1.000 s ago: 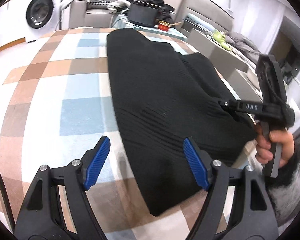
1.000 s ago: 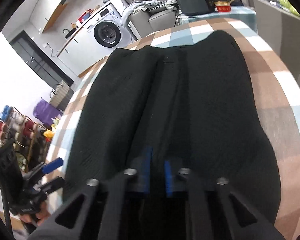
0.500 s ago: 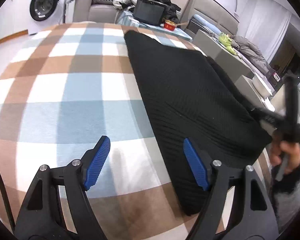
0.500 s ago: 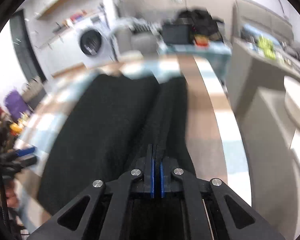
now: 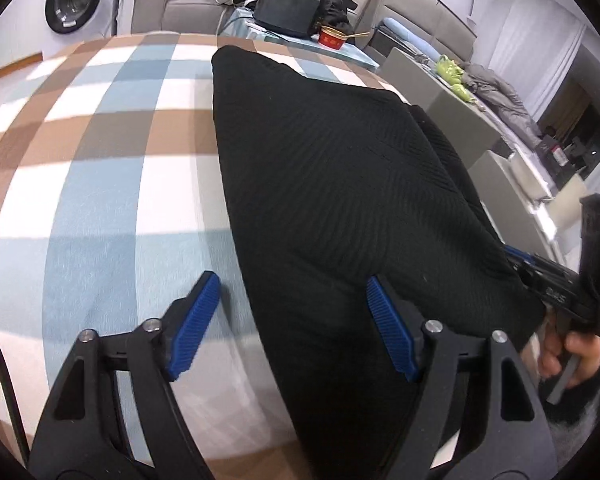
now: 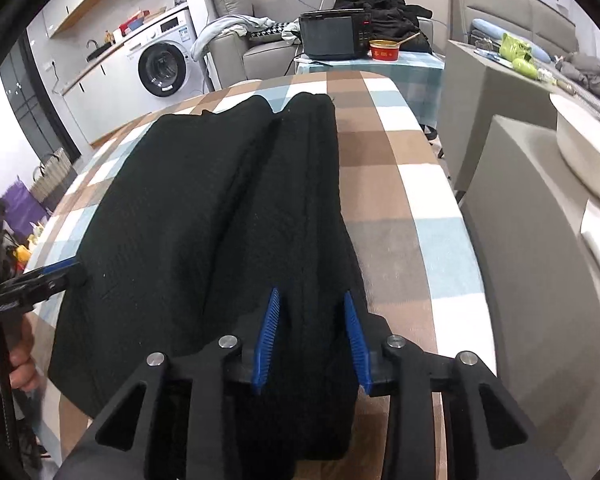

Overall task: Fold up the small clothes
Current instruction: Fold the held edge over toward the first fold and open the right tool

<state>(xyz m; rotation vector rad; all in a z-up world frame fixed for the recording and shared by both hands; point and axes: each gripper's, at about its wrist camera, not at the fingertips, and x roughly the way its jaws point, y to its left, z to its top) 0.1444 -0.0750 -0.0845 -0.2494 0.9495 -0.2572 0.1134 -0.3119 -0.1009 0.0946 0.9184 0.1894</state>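
- Black ribbed knit garment (image 6: pixel 172 216) lies flat along the checked blue, brown and white cloth-covered tabletop (image 6: pixel 396 208), its long right side already turned over into a thick doubled band (image 6: pixel 300 208).
- Nearest the garment's near hem, the right claw (image 6: pixel 312 336) straddles that doubled band; its jaws are opening, the blue pads stand clear of the cloth on both sides, so nothing is gripped.
- At the garment's near left corner, the left claw (image 5: pixel 292 324) hangs with its jaws closing yet wide apart: one blue pad is over bare tabletop (image 5: pixel 100 216), the other over the garment (image 5: pixel 332 184), and it holds nothing.
- From the left wrist view the right claw (image 5: pixel 518 258) sits at the garment's near right edge, a person's hand (image 5: pixel 572 356) on its handle.
- Handling, as a judgement: the knit looks soft, limp and fairly heavy for its size, not slippery or fragile; it should drape and sag when lifted, and layers may slide apart.
- A good hold would likely be the near left corner or left edge, pinching the full thickness, to bring it over the garment's middle.
- Beyond the garment's far end stand a black box-shaped appliance (image 6: pixel 332 36), a red bowl (image 6: pixel 384 50) and a white washing machine (image 6: pixel 160 64).
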